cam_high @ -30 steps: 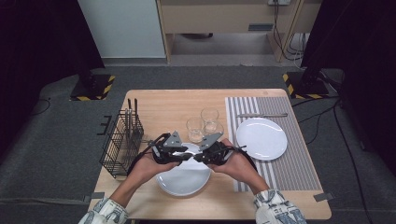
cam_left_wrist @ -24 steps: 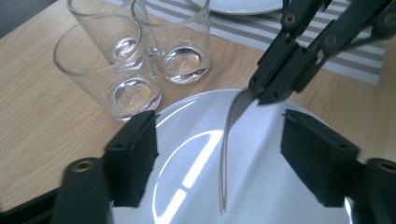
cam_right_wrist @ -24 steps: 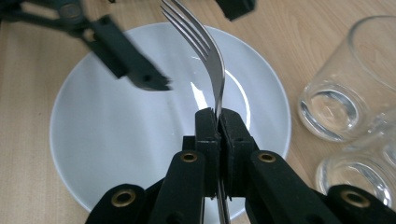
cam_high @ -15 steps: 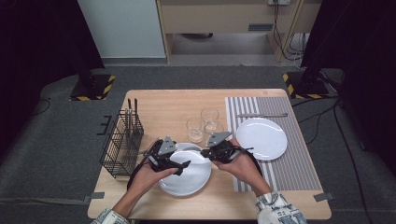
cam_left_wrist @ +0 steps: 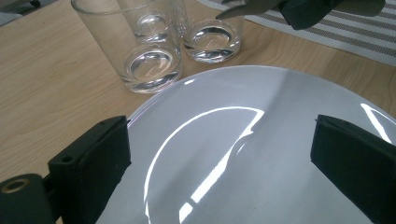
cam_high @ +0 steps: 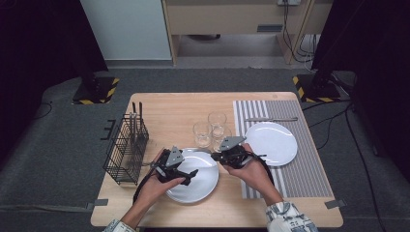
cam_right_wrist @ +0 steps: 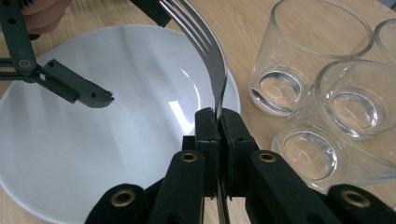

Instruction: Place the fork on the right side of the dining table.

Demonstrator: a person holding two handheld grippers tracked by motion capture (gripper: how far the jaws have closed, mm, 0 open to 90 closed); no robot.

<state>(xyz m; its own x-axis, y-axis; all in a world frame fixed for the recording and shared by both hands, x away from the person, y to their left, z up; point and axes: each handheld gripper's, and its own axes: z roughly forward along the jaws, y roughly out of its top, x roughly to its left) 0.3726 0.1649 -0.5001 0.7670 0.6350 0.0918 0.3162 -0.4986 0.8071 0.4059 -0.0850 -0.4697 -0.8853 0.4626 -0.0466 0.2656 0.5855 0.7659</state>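
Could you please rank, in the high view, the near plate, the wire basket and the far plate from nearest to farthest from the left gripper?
From the left gripper:
1. Near plate: directly under the open jaws, at the table's front.
2. Wire basket: to the gripper's left, at the table's edge.
3. Far plate: off to the right, on the striped mat.

Left gripper [cam_high: 186, 175] agape, right gripper [cam_right_wrist: 218, 122] clamped.

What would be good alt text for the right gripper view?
The right tongs are shut on a fork, held above a white plate. Three empty glasses stand beside the plate on the wooden table.
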